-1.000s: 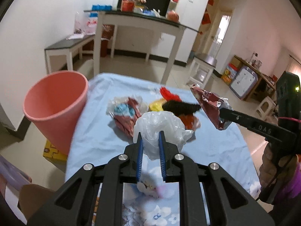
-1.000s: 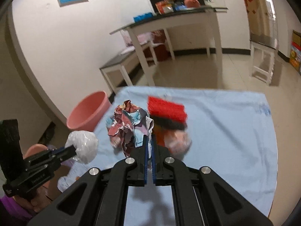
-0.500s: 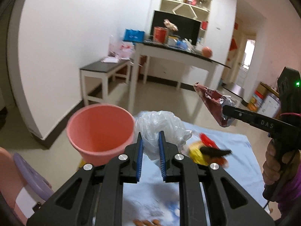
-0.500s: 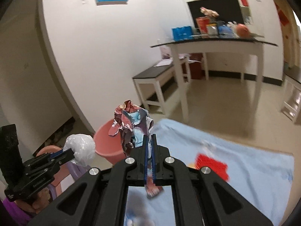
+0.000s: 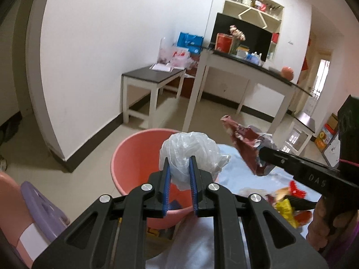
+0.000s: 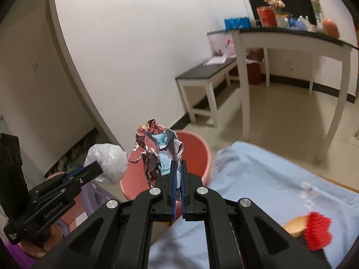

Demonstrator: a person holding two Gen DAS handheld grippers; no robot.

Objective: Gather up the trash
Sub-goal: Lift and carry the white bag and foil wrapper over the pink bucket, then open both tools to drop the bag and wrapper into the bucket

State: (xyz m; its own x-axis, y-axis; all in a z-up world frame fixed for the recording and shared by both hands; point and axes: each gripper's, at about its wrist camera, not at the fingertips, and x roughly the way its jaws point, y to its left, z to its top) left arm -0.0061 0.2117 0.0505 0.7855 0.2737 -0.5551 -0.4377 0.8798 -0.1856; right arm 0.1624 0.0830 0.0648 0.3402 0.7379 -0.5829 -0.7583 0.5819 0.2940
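Table [image 6: 258, 179] with light blue cover fills lower right of right wrist view. Pink bin [image 5: 136, 154] stands at its edge, lower centre of left wrist view, rim just behind both loads. Left hand-held gripper [image 5: 179, 168] at lower centre, pads nearly together, clamped on a white bag [image 5: 190, 150] bunched into a ball, held in front of the bin mouth. Right hand-held gripper [image 6: 177, 172] fully closed on a crumpled wrapper [image 6: 157, 148] (dark red and pale blue), upright before the bin rim. Leftover trash [image 5: 289, 201], red and yellow, lies on the table at right.
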